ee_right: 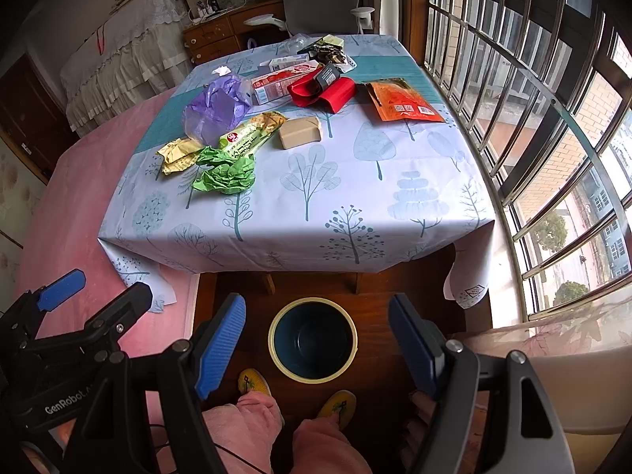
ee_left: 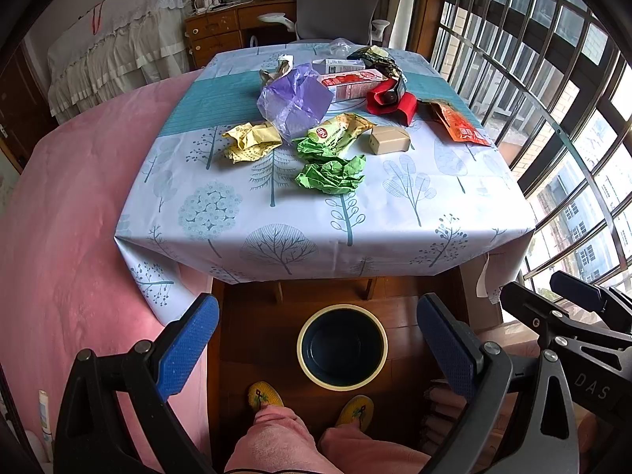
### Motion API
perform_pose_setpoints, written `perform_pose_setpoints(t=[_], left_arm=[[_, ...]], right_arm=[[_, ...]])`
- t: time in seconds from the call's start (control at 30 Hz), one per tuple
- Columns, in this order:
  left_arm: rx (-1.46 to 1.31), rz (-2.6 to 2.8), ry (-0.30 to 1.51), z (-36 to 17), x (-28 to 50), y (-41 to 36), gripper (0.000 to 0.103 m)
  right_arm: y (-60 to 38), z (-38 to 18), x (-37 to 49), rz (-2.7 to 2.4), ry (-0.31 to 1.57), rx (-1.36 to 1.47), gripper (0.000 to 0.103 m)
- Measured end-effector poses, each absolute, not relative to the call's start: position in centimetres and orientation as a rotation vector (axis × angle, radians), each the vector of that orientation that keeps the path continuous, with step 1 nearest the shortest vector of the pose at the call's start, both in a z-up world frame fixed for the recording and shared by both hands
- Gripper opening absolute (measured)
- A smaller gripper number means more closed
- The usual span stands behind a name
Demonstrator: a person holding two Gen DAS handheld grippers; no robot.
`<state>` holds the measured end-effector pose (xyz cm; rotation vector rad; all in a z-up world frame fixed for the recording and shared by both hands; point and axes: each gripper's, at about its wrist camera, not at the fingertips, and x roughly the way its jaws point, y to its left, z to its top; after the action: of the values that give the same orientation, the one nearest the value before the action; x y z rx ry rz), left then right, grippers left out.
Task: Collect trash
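Both claws, left claw [ee_left: 318,349] and right claw [ee_right: 318,345], were spread wide and empty above the bin [ee_left: 342,347] on the floor. Trash lay on the counter [ee_left: 454,213]: green paper [ee_left: 331,175], purple bag [ee_left: 294,100], orange pouch [ee_right: 401,100]. Right claw body read "GenRobot".

I count on my table [ee_left: 395,213]: two crumpled green papers [ee_left: 331,175], one yellow wrapper [ee_left: 251,142], one purple plastic bag [ee_left: 294,100], two cartons [ee_left: 351,83], one tan box [ee_left: 389,140], one orange pouch [ee_left: 460,124], one red wrapper [ee_left: 395,102]. Below: one bin [ee_left: 342,345].
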<state>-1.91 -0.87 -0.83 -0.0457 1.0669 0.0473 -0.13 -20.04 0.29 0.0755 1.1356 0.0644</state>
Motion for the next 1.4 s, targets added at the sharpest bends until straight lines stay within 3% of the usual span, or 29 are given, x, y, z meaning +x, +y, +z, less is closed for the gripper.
perform_pose_setpoints(t=[0.53, 1.0, 1.4], left_arm=[[-0.011, 0.045, 1.088, -0.2, 1.4, 2.2, 0.099], [0.042, -0.057, 1.106, -0.8, 14.7, 12.0, 0.099], [0.086, -0.262, 1.260, -6.8, 25.2, 14.6, 0.093]], right_arm=[[-17.8, 0.4, 3.0, 0.085, 1.137, 0.155, 0.076], [-14.1, -3.7, 13.0, -0.020, 1.214, 0.444, 0.075], [-12.6, -10.0, 18.5, -0.158, 1.282, 0.774, 0.069]])
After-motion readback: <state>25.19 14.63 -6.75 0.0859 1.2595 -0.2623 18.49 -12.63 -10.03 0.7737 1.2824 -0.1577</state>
